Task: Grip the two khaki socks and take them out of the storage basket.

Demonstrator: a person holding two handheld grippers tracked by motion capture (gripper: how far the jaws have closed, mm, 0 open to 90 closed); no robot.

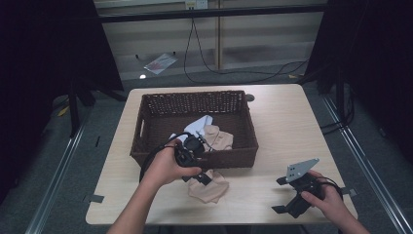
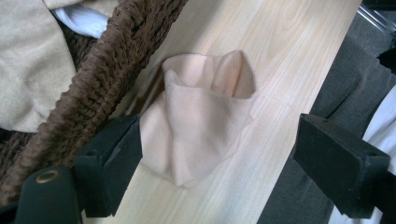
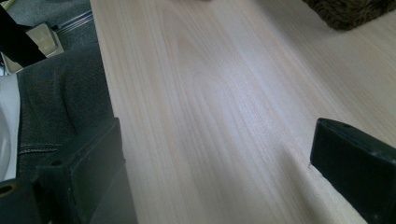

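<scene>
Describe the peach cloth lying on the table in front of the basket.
The peach cloth is a small piece of thin, soft fabric, crumpled, with one corner folded up. It lies on the wooden table just outside the near wall of the woven basket. The left gripper is over it, fingers wide apart and not pressing it.

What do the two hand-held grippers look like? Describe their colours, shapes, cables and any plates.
Both are black. The left gripper trails a black cable that loops beside the hand. The right gripper carries a grey three-cornered plate with small holes on top. In the gripper views the fingers are blocky black pads with angled faces. The forearms coming in from below are bare, with no sleeves.
</scene>
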